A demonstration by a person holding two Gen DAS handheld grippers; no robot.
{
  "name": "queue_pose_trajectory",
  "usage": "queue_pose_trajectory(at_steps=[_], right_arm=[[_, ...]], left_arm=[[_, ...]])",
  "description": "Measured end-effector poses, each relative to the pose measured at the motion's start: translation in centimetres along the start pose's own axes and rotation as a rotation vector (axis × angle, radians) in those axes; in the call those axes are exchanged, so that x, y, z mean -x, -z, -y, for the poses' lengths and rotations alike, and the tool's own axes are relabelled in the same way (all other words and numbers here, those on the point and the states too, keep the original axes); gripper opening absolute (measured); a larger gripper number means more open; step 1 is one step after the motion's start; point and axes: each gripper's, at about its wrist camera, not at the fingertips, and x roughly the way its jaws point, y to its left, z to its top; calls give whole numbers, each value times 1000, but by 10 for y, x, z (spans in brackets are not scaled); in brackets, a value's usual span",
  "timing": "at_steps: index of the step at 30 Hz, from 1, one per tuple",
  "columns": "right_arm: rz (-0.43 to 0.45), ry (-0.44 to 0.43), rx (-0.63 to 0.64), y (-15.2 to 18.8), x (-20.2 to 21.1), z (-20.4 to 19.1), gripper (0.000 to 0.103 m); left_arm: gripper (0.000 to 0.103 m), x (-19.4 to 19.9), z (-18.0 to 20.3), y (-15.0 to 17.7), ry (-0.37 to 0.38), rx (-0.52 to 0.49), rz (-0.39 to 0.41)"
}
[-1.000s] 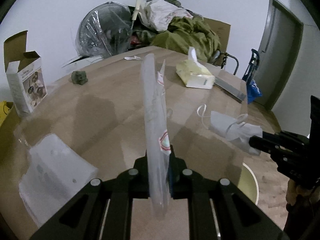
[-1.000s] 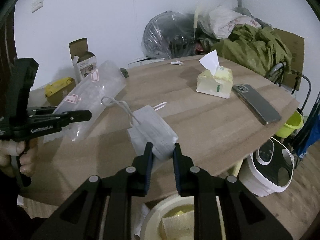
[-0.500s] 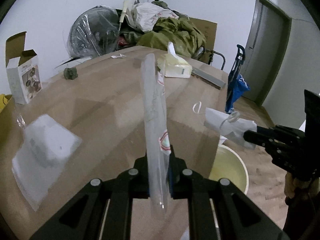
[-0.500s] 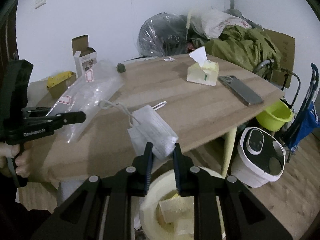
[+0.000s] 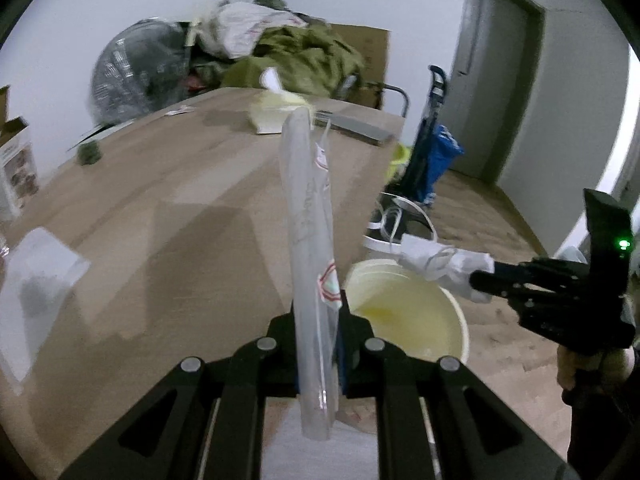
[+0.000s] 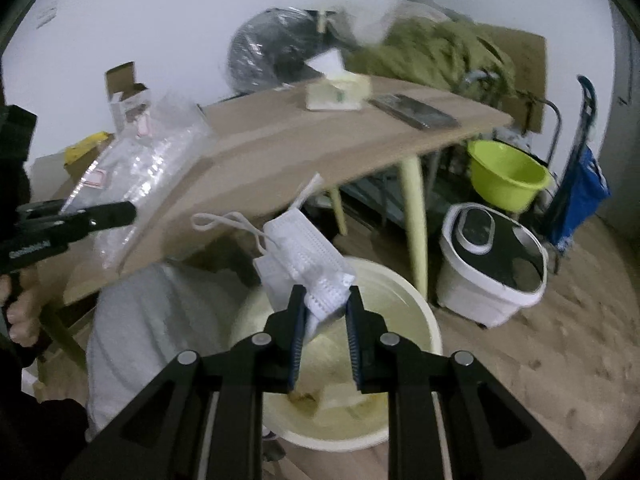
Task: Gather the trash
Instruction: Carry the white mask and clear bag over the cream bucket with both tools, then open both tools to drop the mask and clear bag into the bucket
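Observation:
My left gripper (image 5: 318, 312) is shut on a clear plastic bag (image 5: 310, 216) with a red-bordered label; the bag stands up edge-on over the table's edge. In the right wrist view the same bag (image 6: 136, 160) hangs from the left gripper (image 6: 124, 212) at the left. My right gripper (image 6: 324, 300) is shut on a white face mask (image 6: 304, 256) with ear loops, held above the cream bin (image 6: 428, 320) on the floor. From the left wrist view the mask (image 5: 440, 264) hangs over the bin (image 5: 444, 312), with the right gripper (image 5: 480, 280) to its right. Some scraps lie inside the bin.
The wooden table (image 5: 160, 208) carries a tissue box (image 6: 336, 92), a phone (image 6: 416, 112), a small dark lump (image 5: 89, 154) and a white pad (image 5: 36, 272). Beside the bin are a table leg (image 6: 414, 220), a white appliance (image 6: 492, 264), a green basin (image 6: 504, 176) and a blue cart (image 6: 580, 184).
Both grippers have moved off the tabletop toward its near edge and downward. The mask now hangs over the bin instead of over the table. The bag is still held.

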Motion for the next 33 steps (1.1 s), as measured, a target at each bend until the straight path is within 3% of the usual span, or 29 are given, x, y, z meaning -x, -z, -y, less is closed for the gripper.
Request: queue_pose_trajectory(at_steps=[12,15,23,33], right_arm=[[-66,42,-96,39,-6,42,18],[-82,45,-116,46,-11,48,18],[-107,55,-165,52,-23,61,34],[-97,81,-202,55,-17,74,34]], left_arm=[[11,-26,56,-5,95,-133,-45],[11,-40,68,-1,113,-165,-83],[12,-77,87,14,135,-219,-206],[21,-113,87,20,161,-190,-337]])
